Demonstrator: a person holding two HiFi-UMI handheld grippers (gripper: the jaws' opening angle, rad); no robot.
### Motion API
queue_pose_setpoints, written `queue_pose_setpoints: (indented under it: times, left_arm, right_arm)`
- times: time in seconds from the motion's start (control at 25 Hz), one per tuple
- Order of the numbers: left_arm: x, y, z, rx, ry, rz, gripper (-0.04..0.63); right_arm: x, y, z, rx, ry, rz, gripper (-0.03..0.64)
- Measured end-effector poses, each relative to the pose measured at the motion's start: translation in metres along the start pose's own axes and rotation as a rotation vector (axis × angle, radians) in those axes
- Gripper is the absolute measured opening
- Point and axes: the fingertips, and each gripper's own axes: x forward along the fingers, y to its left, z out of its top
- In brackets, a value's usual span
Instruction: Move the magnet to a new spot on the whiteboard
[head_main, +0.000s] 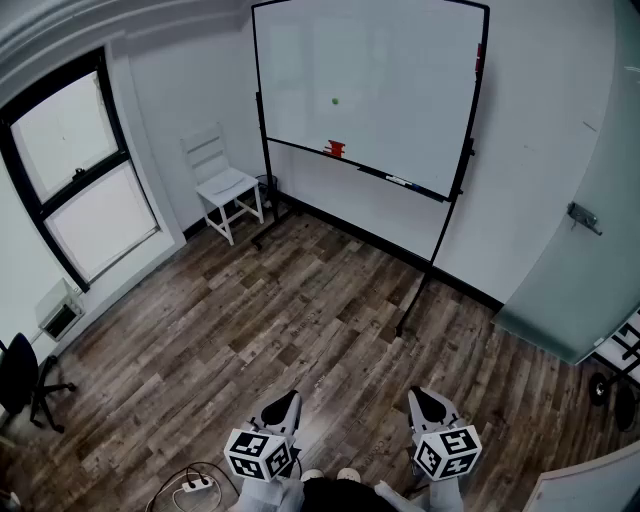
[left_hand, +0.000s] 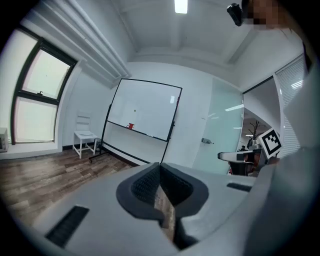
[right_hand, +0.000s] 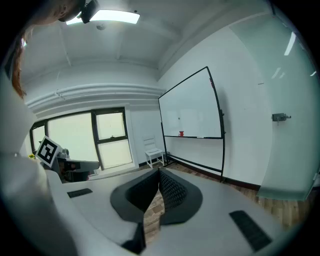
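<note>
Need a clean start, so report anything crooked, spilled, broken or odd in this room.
Nothing stands out. The whiteboard stands straight, the chair is upright, and the floor shows no spill. Only a power strip lies loose on it.

The left tongs (head_main: 288, 403) and right tongs (head_main: 428, 403) are pale grey moulded shells ending in black jaws with cross-hatched pads (left_hand: 146, 185) that taper to a point. Behind the jaws each carries a white cube (head_main: 260, 455) printed with black square markers. Ahead of the cube, dark rectangular slots (left_hand: 67, 226) flank the jaws. The person wears a pale garment (left_hand: 300, 150).
</note>
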Motion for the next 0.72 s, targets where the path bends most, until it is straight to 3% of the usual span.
queue_pose_setpoints:
  times: [0.72]
  left_arm:
    - [0.005, -0.039, -0.002, 0.03, -0.026, 0.012, 0.011]
  right_arm:
    - [-0.013, -0.015, 0.004, 0.023, -0.043, 0.053, 0.029]
